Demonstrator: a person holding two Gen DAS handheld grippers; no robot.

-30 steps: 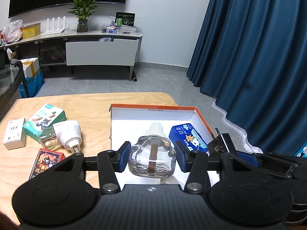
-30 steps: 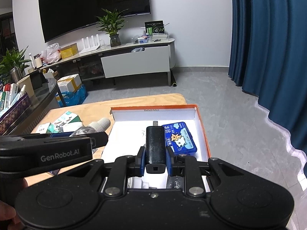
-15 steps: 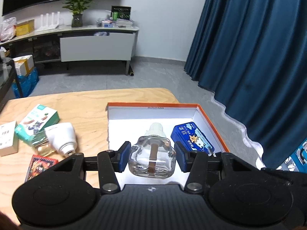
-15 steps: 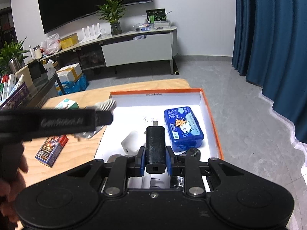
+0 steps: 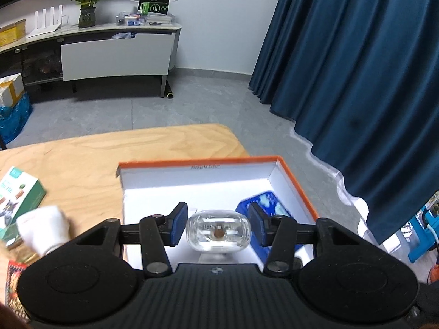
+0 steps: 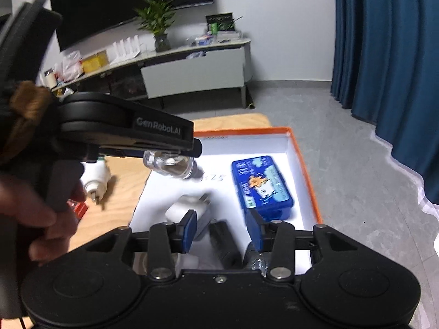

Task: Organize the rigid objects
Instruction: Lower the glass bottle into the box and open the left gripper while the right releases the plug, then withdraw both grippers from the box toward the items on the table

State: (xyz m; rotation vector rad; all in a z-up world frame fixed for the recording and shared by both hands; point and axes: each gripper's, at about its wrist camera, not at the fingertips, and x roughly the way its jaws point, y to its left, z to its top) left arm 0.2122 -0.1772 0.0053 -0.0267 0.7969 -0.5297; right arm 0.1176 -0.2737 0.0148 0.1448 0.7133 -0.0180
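The left gripper (image 5: pixel 218 227) held a clear glass bottle (image 5: pixel 218 231) between its blue pads, above the orange-rimmed white box (image 6: pixel 301 161) on the tabletop (image 5: pixel 82 161). The right gripper (image 6: pixel 221 230) stood wide open and empty over a black cylinder (image 6: pixel 223 242) lying in the box beside a blue tin (image 6: pixel 260 185) and a white plug (image 6: pixel 186 211).

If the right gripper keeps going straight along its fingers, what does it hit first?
Probably the black device lying between the open right gripper fingers on the box floor; depth is unclear.
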